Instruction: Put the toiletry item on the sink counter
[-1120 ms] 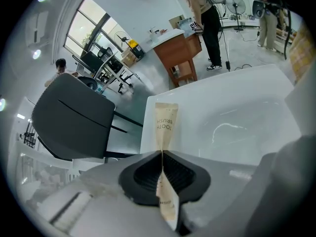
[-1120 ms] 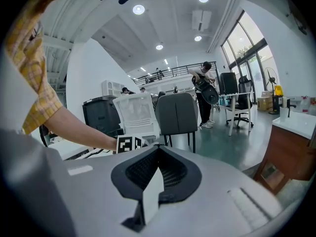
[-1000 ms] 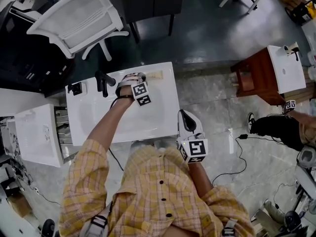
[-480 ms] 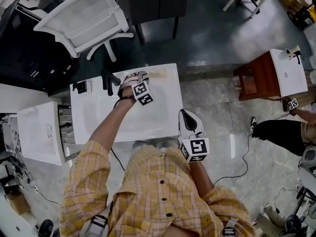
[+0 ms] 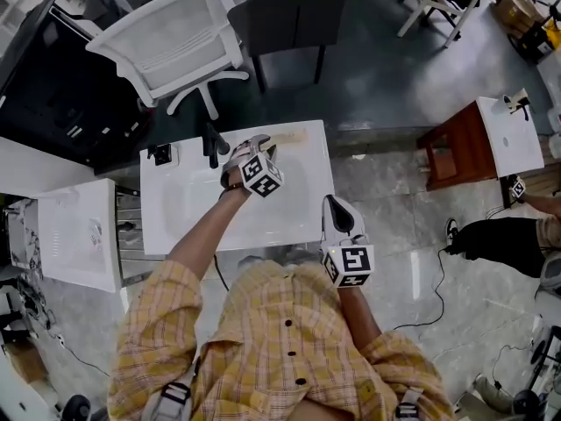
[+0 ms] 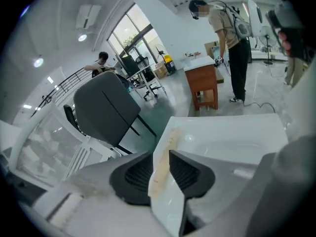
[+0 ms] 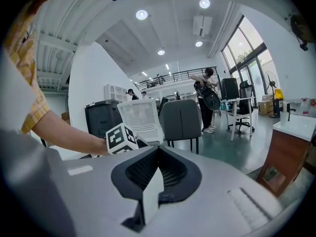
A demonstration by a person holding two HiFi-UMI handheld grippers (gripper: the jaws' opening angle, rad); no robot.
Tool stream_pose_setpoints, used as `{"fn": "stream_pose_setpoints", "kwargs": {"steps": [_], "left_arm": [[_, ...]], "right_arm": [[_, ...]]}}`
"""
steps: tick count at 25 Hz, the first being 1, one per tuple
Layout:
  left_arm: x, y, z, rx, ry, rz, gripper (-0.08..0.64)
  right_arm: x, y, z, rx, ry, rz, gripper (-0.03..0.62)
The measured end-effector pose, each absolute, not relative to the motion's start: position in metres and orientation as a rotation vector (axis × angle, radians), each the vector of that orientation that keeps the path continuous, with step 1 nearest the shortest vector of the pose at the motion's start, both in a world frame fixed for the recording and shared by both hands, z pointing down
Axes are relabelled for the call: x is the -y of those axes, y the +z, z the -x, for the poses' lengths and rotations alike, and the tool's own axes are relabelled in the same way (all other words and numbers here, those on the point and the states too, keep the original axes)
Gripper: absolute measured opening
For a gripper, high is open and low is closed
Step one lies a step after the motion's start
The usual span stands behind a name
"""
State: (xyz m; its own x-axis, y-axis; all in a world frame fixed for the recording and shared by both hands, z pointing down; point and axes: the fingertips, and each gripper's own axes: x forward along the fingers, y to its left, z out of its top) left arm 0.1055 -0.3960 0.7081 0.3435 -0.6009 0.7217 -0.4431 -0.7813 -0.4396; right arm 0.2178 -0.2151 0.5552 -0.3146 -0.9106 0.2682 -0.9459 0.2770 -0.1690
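Toiletry item: a long, thin beige piece lying flat along the far rim of the sink counter, close to its back right corner. It sits just ahead of the left gripper's tips and runs on away from them, parallel to the counter edge. In the left gripper view the jaws stand apart by a narrow gap. The beige strip shows through that gap, lying on the white counter. Can't tell whether either pad touches it.

Judgement: the item looks set down, so the step in hand is a clean release and retreat. To do it well:
- Keep the jaws parted, and widen them a bit more if a pad is brushing the strip.
- Pull straight back along the item's own line, toward the person.
- Avoid any sideways sweep. The item is right on the rim, and a nudge could roll or push it off the back edge.
- A slight lift before backing off would clear the pads.

The black faucet is to the left gripper's left, near but apart, so it's not in the retreat path.

The right gripper has its jaws closed together with nothing between them. It is held low at the counter's near right corner, well apart from the item, and is not needed for this step.

A dark chair stands beyond the counter.
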Motion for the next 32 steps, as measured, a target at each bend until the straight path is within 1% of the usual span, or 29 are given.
{"fn": "stream_pose_setpoints", "kwargs": {"steps": [11,16,22,32], "left_arm": [[0.332,0.612,-0.079,-1.264,-1.025,2.743,0.089],[0.299,0.579,-0.062,-1.35,-0.848,2.864,0.053],[0.26,0.548,-0.046,-1.375,-0.669,2.867,0.0],[0.237,0.511,-0.002,-1.529,-0.461,2.909,0.0]], "right_arm": [[0.195,0.523,-0.188,2.424,0.439,-1.853,0.002],[0.195,0.513,-0.166,2.45,0.435,-1.846,0.002],[0.194,0.501,-0.141,2.479,0.41,-1.838,0.002],[0.204,0.479,-0.114,2.524,0.378,-1.82,0.002]]}}
